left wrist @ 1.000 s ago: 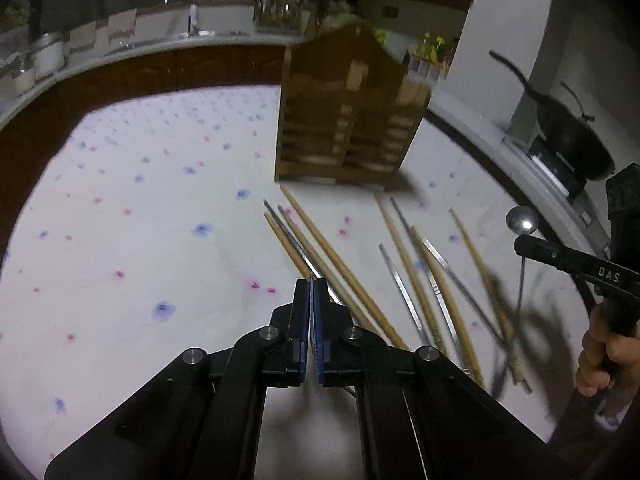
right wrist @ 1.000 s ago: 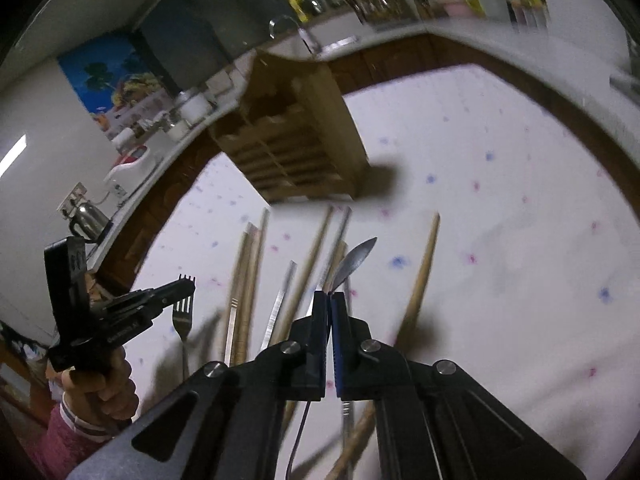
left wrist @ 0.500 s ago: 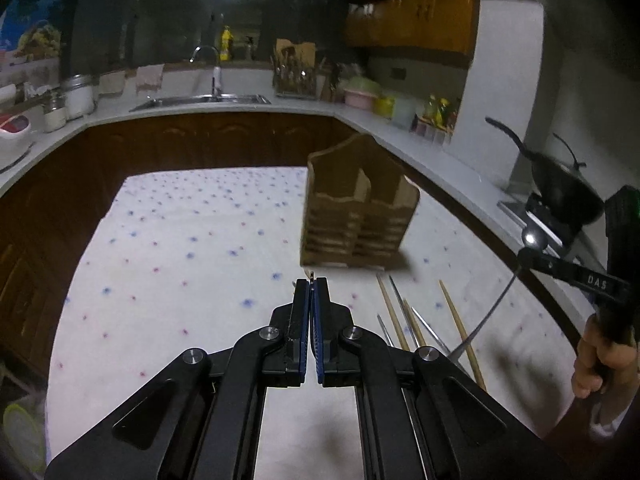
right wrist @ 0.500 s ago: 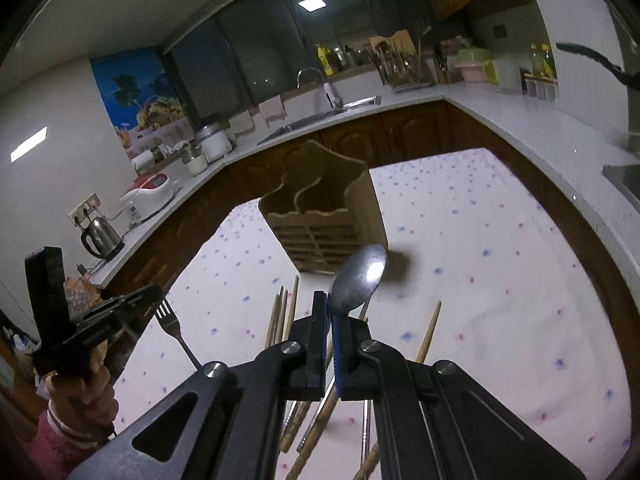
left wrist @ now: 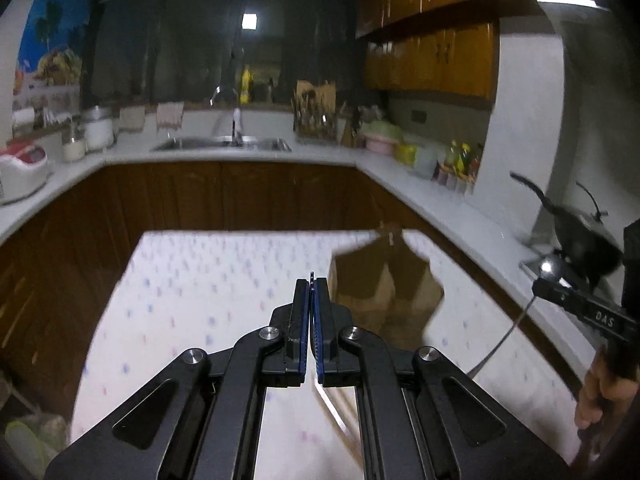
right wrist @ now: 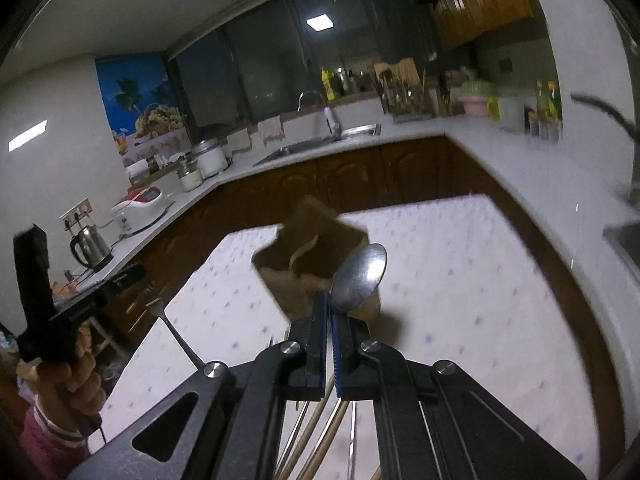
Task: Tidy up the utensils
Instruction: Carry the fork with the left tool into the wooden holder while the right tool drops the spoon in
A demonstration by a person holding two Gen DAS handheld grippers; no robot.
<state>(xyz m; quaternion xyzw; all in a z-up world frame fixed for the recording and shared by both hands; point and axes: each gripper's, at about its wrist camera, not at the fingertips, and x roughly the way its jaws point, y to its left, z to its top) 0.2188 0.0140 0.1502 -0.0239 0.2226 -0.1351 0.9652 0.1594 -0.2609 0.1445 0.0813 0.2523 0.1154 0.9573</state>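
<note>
Hovering ahead of both grippers, the wooden caddy [right wrist: 316, 264] sat just beyond the fingers. The right gripper [right wrist: 329, 316] was clamped on the spoon [right wrist: 360, 278], bowl pointing up towards it; the left gripper [left wrist: 311, 300] pinched the fork [right wrist: 172, 326], equally near.

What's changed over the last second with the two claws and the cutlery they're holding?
Both claws rose off the spotted cloth and tilted up toward the wooden caddy. The right claw lifted its spoon, and the left claw lifted its fork, clear of the chopsticks below. Both stay shut on their utensils; the caddy and loose chopsticks haven't moved.
</note>
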